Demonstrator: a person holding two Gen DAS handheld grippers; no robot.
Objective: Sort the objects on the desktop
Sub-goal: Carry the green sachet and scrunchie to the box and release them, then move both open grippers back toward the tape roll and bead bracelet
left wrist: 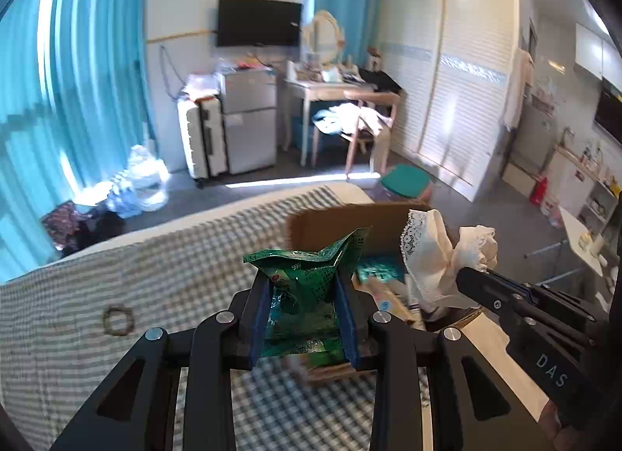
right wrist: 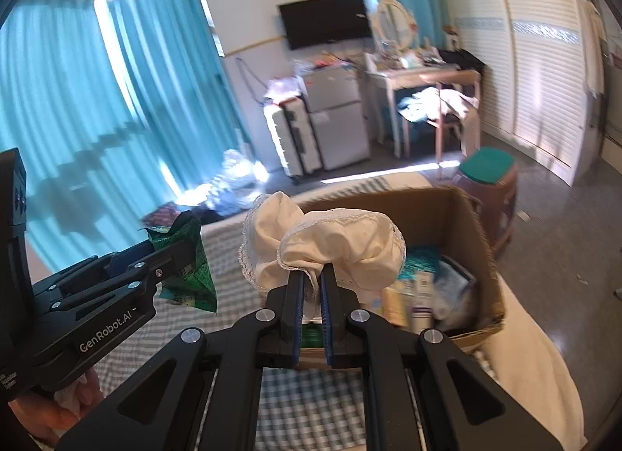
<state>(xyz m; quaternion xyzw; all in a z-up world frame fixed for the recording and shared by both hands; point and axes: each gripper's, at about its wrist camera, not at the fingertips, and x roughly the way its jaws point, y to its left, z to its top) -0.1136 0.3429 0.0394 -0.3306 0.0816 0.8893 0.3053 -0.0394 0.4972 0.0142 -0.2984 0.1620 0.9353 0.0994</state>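
My left gripper (left wrist: pixel 303 284) is shut on a crumpled green foil packet (left wrist: pixel 307 276) and holds it above the checked bedcover, just in front of an open cardboard box (left wrist: pixel 330 221). My right gripper (right wrist: pixel 311 276) is shut on a cream lace-edged cloth (right wrist: pixel 334 245) and holds it over the near rim of the same box (right wrist: pixel 478 233). The box holds several packets and small boxes. In the right wrist view the left gripper (right wrist: pixel 182 252) with the green packet (right wrist: pixel 190 276) is at the left; in the left wrist view the right gripper (left wrist: pixel 462 276) with the cloth (left wrist: pixel 439 256) is at the right.
A grey checked bedcover (left wrist: pixel 175 276) lies under both grippers, with a small brown hair tie (left wrist: pixel 117 320) on it at the left. Beyond the bed are a stool with a teal top (right wrist: pixel 490 171), a suitcase, a small fridge, a dressing table and a chair.
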